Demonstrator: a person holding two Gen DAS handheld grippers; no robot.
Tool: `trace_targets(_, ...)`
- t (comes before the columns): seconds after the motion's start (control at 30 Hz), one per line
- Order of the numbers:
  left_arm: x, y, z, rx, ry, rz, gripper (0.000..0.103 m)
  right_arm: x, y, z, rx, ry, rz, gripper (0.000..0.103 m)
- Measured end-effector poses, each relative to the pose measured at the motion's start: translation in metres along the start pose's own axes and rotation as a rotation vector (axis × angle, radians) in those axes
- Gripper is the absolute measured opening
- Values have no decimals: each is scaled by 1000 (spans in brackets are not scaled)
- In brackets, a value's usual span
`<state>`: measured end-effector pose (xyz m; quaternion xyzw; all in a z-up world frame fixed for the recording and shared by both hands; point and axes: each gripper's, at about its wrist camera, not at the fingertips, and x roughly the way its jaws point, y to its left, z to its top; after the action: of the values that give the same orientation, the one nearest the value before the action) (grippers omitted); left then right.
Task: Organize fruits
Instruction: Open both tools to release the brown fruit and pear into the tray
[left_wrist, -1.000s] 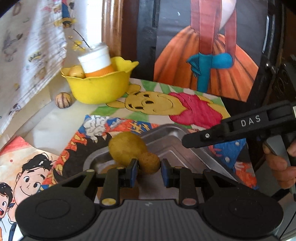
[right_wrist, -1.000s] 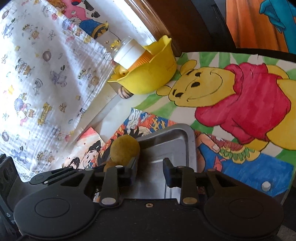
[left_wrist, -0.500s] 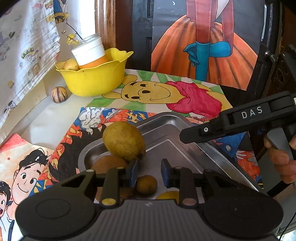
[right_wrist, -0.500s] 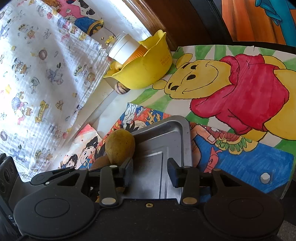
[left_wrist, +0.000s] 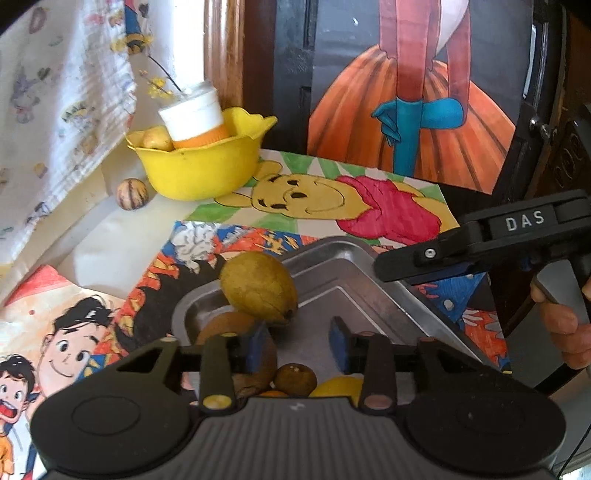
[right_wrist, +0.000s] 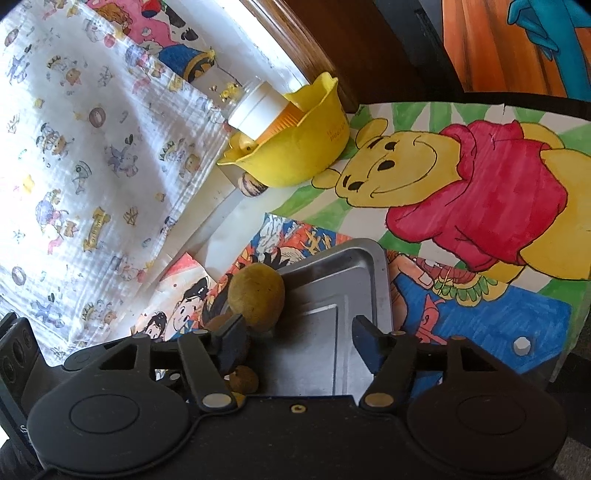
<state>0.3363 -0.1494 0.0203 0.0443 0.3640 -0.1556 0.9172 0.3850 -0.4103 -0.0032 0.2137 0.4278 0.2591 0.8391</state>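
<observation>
A steel tray (left_wrist: 343, 258) (right_wrist: 354, 258) lies on the drawings and holds several fruits: a large olive-yellow fruit (left_wrist: 258, 288) (right_wrist: 256, 297), a brown fruit (left_wrist: 225, 326), a small round brown fruit (left_wrist: 295, 378) (right_wrist: 243, 380) and a yellow fruit (left_wrist: 340, 386). My left gripper (left_wrist: 299, 345) is open and empty above the small brown fruit. My right gripper (right_wrist: 299, 341) is open and empty over the tray; it also shows in the left wrist view (left_wrist: 480, 240).
A yellow bowl (left_wrist: 203, 166) (right_wrist: 295, 147) at the back left holds a white-capped orange jar (left_wrist: 194, 114) and a small pale fruit (left_wrist: 157, 138). A striped nut-like fruit (left_wrist: 132, 194) (right_wrist: 251, 184) lies beside it. A patterned cloth (right_wrist: 92, 166) hangs at left.
My left gripper let go of the small brown fruit, which now lies in the tray, and opened wider while pulling back. My right gripper also opened wider.
</observation>
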Motion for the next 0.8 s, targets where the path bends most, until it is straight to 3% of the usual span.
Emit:
trace_targets(0.27, -38, 12, 1, -39, -61, 32, 70, -24, 17, -3, 5, -32, -9, 78)
trace_targets(0.7, -89, 26, -1, -100, -142, 69, 89, -54, 46, -16, -2, -76, -11, 89)
trace_targets(0.8, -99, 28, -3, -123, -159, 80, 97, -60, 52, -20, -11, -91, -15, 92)
